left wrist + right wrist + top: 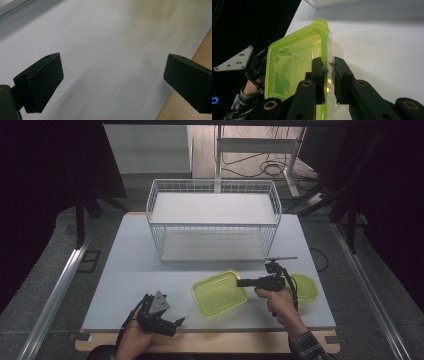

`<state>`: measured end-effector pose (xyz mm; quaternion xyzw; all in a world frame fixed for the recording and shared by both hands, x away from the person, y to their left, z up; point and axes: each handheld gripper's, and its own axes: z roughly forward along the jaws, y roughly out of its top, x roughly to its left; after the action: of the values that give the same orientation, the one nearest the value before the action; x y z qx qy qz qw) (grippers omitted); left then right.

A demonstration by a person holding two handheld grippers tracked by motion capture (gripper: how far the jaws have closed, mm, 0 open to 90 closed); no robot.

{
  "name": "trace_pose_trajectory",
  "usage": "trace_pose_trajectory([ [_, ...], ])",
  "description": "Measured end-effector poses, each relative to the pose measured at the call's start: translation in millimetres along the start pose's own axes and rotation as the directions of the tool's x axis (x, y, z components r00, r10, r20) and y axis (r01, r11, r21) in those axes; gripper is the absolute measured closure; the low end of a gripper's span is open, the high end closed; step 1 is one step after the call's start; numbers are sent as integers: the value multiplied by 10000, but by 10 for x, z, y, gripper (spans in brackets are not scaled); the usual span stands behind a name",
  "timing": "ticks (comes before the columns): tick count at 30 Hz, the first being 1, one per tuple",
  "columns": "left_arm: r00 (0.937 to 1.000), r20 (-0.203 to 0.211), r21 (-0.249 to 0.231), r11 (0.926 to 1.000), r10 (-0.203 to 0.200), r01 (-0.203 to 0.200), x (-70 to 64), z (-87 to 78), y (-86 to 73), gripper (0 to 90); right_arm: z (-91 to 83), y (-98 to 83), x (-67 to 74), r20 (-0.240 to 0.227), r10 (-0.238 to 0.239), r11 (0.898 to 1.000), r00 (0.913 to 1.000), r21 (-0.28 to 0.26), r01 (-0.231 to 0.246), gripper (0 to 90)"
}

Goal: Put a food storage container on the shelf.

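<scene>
Dark surroundings and a grey floor are seen around a white table (130, 270) with a wooden front edge.

The right tool (241, 282) is held level over the right part of the table, pointing toward the person's left. In the right gripper view its jaws are closed on the wall and rim of the yellow-green container (294, 65), one pad inside the rim and the other outside against the clear wall; only a narrow gap is left between them, taken up by the plastic. The container (220, 292) is seen in the high view near the middle of the table's front half, open side up, with its right corner at the tool's tip. Whether it rests flat or is tipped slightly cannot be told from that view.

A matching yellow-green lid (306, 287) lies on the table just beyond the right hand (280, 302), partly covered by the tool's body.

The left tool (179, 321) is held low at the front left edge of the table, well apart from the container. Its jaws stand wide, with nothing between them but bare table surface in the left gripper view.

A white wire basket (214, 220) with two levels stands farther back, behind the container.
</scene>
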<state>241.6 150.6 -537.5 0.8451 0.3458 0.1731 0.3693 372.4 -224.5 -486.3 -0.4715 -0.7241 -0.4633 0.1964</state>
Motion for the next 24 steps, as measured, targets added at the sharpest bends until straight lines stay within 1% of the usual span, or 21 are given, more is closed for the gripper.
trace_pose_trajectory([
  [10, 10000, 0, 34, 10000, 17, -17, 0, 5, -3, 25, -116, 164, 115, -88, -176, 9986, 9998, -494, 171, 798],
  [17, 10000, -5, 48, 10000, 23, -23, 1, 7, -4, 25, -173, 259, 170, -56, -250, 9973, 9997, -689, 245, 797],
  [23, 10000, 1, 87, 10000, 15, -15, 3, 10, -5, 25, -249, 389, 234, -115, -286, 9948, 9995, -982, 274, 798],
  [24, 10000, -9, 86, 10000, 19, -19, 3, 9, -6, 25, -278, 436, 262, -130, -314, 9936, 9994, -1093, 298, 798],
])
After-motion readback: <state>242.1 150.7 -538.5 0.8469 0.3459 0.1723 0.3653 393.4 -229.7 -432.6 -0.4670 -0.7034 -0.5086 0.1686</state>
